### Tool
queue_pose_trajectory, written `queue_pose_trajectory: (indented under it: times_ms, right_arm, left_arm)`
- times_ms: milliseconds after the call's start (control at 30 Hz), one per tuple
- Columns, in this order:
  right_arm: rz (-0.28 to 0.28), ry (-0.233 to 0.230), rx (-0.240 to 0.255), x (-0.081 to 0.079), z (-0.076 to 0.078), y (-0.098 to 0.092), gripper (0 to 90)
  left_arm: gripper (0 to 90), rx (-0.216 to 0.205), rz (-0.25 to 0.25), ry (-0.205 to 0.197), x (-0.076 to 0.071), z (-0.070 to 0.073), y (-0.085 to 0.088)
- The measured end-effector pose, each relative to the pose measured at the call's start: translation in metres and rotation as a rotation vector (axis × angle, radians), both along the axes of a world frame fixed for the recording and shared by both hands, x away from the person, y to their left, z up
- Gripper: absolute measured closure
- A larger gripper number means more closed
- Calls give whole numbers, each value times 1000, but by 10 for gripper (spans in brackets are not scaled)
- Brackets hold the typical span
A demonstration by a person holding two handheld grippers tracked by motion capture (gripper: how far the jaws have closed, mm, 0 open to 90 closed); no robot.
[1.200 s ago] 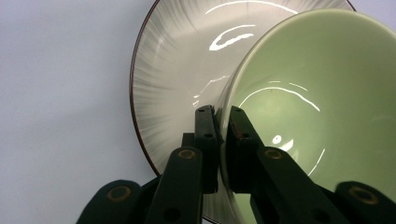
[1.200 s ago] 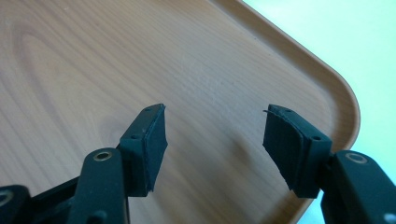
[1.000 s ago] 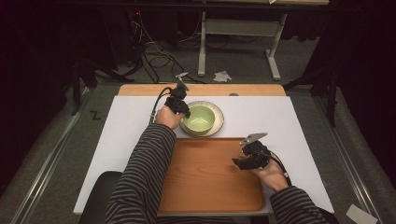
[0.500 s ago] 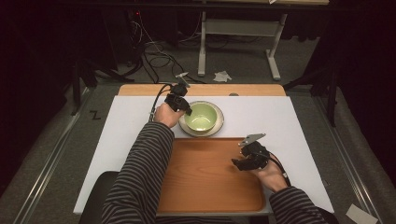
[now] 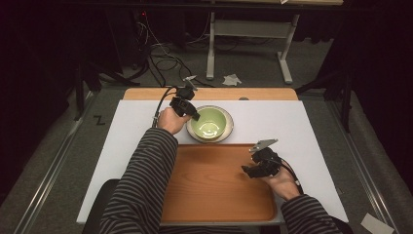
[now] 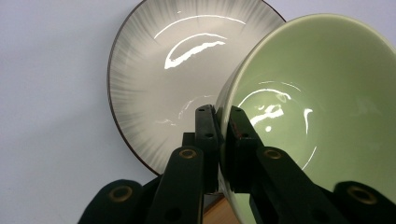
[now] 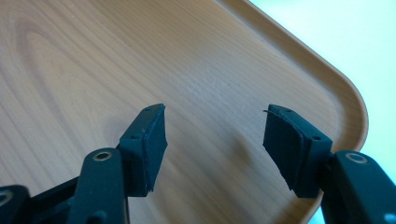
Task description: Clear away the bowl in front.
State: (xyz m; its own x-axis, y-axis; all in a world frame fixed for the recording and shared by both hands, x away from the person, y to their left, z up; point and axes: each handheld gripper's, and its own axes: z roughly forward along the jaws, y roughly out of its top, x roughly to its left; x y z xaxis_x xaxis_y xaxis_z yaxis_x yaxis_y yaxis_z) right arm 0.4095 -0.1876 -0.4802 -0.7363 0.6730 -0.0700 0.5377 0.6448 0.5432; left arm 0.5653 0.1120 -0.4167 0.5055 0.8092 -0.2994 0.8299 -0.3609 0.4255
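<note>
A pale green bowl (image 5: 210, 124) hangs just above a grey streaked plate (image 5: 229, 131) on the white table top. My left gripper (image 5: 194, 116) is shut on the bowl's left rim. In the left gripper view the rim of the green bowl (image 6: 317, 112) is pinched between the two pads of my left gripper (image 6: 223, 126), and the bowl tilts over the grey plate (image 6: 163, 84) below. My right gripper (image 5: 247, 170) stands open over the right part of the wooden tray (image 5: 204, 190). My right gripper (image 7: 212, 135) has nothing between its pads.
The wooden tray (image 7: 187, 60) lies at the front of the white table (image 5: 302, 122), its far edge close to the plate. Cables and a desk frame stand on the floor behind the table.
My left gripper has lifted the green bowl a little off the plate. The right hand has kept still.
</note>
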Motion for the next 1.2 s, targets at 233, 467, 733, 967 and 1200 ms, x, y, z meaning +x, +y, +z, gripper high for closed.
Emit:
queue_pose_trajectory:
  times_ms: [233,467,733,967,1200]
  right_arm:
    - [0,13,7,1,0,-3,408]
    - [3,14,12,1,-1,-3,407]
    - [11,16,7,1,-1,-2,408]
    - [-1,14,12,2,-1,-3,407]
    - [-7,9,17,1,0,-3,407]
  left_arm:
    - [856,-18,-19,-11,-8,9,0]
    - [857,-61,-72,-63,-29,14,-2]
    - [857,-73,-115,-71,-53,23,-4]
    - [856,-98,-138,-76,-62,27,-3]
    - [856,-100,-157,-75,-73,26,-2]
